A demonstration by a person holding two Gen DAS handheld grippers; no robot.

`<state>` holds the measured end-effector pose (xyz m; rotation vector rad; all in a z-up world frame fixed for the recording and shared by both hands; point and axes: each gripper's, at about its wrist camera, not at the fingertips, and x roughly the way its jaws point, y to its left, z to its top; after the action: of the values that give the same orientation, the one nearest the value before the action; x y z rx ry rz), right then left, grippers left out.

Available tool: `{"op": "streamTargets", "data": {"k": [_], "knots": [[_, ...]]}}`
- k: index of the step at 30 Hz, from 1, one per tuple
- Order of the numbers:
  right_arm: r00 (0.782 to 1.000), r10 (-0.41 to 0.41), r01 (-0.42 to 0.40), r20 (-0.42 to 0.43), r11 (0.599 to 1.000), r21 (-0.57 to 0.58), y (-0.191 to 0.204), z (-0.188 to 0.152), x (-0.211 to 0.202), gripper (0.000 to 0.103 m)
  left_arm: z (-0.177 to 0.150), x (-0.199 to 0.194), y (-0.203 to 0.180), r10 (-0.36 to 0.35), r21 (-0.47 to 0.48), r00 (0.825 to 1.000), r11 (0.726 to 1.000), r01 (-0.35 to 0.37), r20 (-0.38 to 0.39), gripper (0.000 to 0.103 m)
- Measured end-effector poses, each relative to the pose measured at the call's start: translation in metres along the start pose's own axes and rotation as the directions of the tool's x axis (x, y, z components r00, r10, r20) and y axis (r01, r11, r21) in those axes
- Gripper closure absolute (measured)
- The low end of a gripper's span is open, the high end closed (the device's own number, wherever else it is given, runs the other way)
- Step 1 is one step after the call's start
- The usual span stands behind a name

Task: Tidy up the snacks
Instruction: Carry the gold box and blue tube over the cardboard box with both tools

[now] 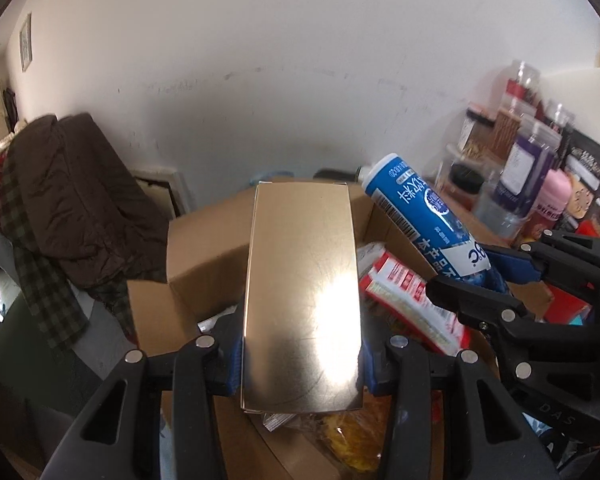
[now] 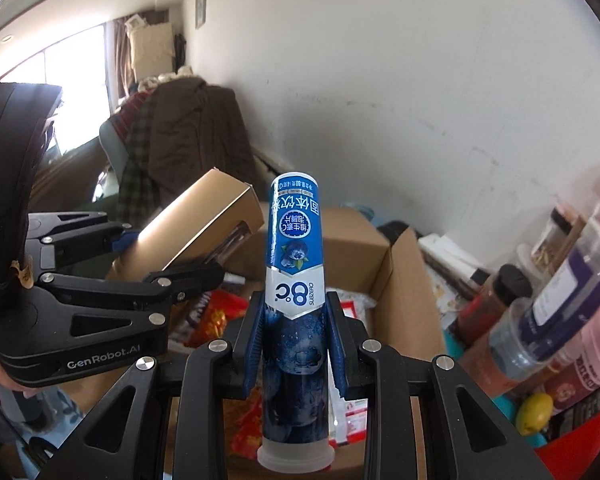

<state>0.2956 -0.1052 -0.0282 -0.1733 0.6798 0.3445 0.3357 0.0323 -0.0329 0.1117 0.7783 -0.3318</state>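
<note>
- The left tongs (image 1: 300, 364) are closed to the width of one gold box (image 1: 302, 292), a blue pad pressing each long side; the box points away from the camera, its shiny face up, above an open cardboard carton (image 1: 208, 248).
- The right tongs (image 2: 296, 344) are nearly shut on one blue tube (image 2: 294, 280), blue pads gripping both sides of its lower half; its translucent cap end is nearest the camera.
- Held this way, the tube's label reads upside down: "8°C" and "SUBZERO" on a white band, a blueberry picture, and Chinese characters above it.
- In the right wrist view, the left tongs' body carries the name "GenRobot.AI".
- Both held items hang over the carton, the tube just right of the gold box.
- Inside the carton lie a red-and-white snack packet (image 1: 412, 304) and a yellow wrapper (image 1: 356, 440); others are too hidden to count.
- Jars and bottles (image 2: 548, 312) crowd the tabletop right of the carton, blurred beyond counting.
</note>
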Motion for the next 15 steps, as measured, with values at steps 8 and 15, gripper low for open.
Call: {"op": "streamTargets", "data": {"k": [8, 15], "knots": [[0.996, 0.012, -0.009, -0.091, 0.999, 0.032, -0.013, -0.010, 0.026, 0.075, -0.007, 0.029, -0.002, 0.018, 0.022, 0.992, 1.000, -0.016, -0.127, 0.059], [0.990, -0.001, 0.005, -0.141, 1.000, 0.026, -0.011, -0.016, 0.042, 0.075, -0.014, 0.048, -0.005, 0.015, 0.019, 0.978, 1.000, -0.011, -0.208, 0.059]]}}
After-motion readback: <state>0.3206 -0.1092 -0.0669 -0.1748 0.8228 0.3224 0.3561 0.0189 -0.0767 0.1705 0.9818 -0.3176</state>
